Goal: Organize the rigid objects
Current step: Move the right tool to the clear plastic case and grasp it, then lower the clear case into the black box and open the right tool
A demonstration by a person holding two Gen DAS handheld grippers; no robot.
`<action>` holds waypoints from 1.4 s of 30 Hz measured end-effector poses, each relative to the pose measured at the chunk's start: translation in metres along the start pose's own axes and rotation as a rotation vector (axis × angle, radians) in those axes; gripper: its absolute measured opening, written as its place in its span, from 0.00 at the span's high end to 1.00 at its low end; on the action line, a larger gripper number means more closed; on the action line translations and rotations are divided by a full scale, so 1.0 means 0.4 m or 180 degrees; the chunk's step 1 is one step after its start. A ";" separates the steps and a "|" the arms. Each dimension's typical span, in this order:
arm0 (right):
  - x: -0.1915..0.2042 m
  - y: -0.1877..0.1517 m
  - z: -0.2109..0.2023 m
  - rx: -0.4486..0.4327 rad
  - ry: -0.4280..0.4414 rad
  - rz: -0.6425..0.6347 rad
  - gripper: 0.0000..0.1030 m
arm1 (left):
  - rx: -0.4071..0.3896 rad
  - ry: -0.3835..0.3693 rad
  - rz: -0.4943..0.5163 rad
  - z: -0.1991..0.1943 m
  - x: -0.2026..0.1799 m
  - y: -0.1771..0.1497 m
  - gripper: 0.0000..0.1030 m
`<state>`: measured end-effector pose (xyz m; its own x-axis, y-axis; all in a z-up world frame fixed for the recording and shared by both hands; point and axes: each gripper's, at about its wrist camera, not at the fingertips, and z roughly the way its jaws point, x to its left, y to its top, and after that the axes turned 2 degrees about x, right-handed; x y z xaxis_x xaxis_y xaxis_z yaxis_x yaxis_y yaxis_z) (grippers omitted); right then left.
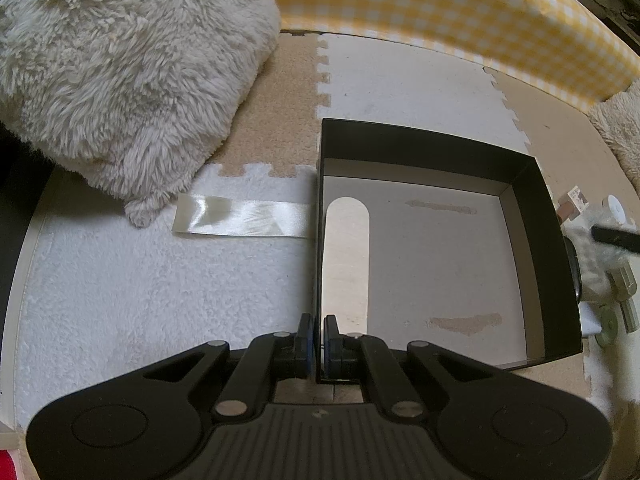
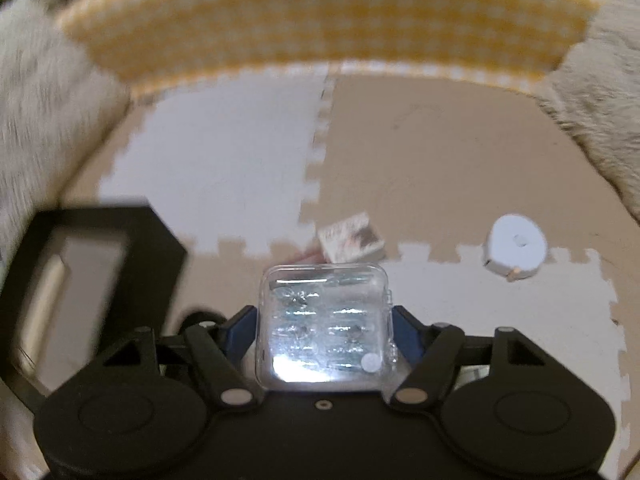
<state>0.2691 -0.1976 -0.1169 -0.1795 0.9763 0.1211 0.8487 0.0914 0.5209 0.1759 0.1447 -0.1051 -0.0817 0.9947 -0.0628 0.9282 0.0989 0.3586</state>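
An open black box [image 1: 556, 264] with a grey card floor lies on the foam mat. My left gripper [image 1: 319, 340] is shut on its thin left wall, one finger on each side. Nothing lies inside the box. In the right wrist view the box [image 2: 160, 236] is blurred at the left. My right gripper [image 2: 324, 328] is shut on a clear plastic case [image 2: 324, 280] with small shiny parts inside; its blue pads [image 2: 242, 330] press against both sides. Beyond the case lie a small printed carton [image 2: 352, 238] and a white round object [image 2: 518, 246] on the mat.
A fluffy cream cushion [image 1: 120, 72] sits at the back left, and a satin ribbon [image 1: 240, 220] runs from it to the box. A yellow checked fabric edge [image 1: 440, 12] borders the far side. Small beige items [image 1: 624, 292] lie to the right of the box.
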 end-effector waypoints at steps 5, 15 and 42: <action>0.046 0.001 -0.106 -0.0235 0.0336 0.0167 0.29 | 0.0000 -0.0001 0.0000 0.000 0.000 0.001 0.96; 0.245 -0.028 -0.142 -0.0120 0.1215 0.0133 0.29 | 0.0000 -0.0004 -0.0001 0.000 -0.001 0.000 0.96; 0.423 -0.099 0.063 0.0900 0.0937 0.0670 0.44 | 0.0018 -0.0050 -0.0032 -0.002 0.000 0.002 0.96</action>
<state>0.2175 -0.0311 -0.1382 -0.0878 0.8857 0.4558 0.9769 -0.0129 0.2132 0.1763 0.1449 -0.1042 -0.0854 0.9931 -0.0809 0.9295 0.1086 0.3526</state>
